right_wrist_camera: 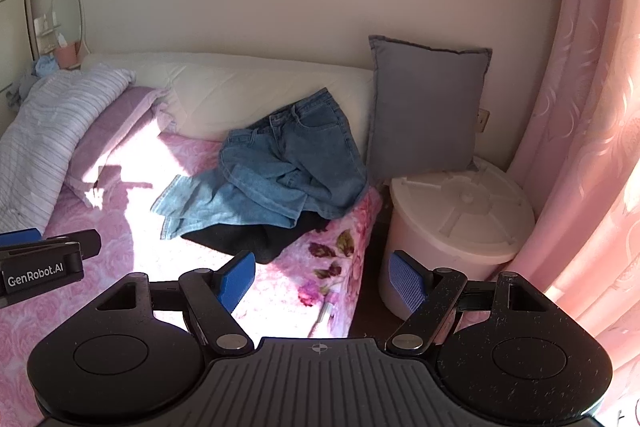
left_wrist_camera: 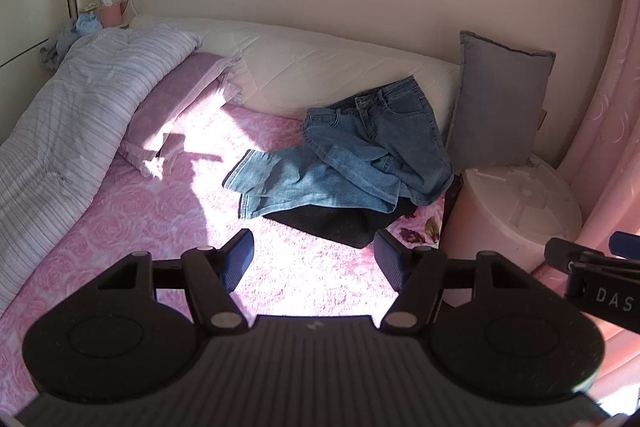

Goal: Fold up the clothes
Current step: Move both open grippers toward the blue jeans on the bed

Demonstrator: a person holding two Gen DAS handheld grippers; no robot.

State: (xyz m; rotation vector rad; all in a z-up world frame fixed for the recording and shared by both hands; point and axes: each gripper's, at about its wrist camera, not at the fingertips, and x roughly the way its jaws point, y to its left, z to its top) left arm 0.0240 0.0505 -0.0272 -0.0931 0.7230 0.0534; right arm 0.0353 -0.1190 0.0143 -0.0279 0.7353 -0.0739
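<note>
A crumpled pair of blue jeans [left_wrist_camera: 352, 155] [right_wrist_camera: 276, 175] lies on the pink floral bed cover [left_wrist_camera: 152, 227] [right_wrist_camera: 120, 235], its waistband leaning on the white bolster. Under the jeans lies a black garment [left_wrist_camera: 332, 223] [right_wrist_camera: 248, 239]. My left gripper [left_wrist_camera: 314, 259] hovers open above the bed, short of the clothes, with nothing between its fingers. My right gripper [right_wrist_camera: 322, 281] is open too, over the bed's right edge, near side of the pile. Each gripper shows at the edge of the other's view.
A striped duvet [left_wrist_camera: 72, 131] is heaped at the left over a lilac pillow [left_wrist_camera: 172, 103]. A white bolster [left_wrist_camera: 320, 71] runs along the wall; a grey cushion [right_wrist_camera: 428, 107] stands by it. A white lidded bin [right_wrist_camera: 456, 219] sits beside the bed, pink curtain [right_wrist_camera: 580, 147] right.
</note>
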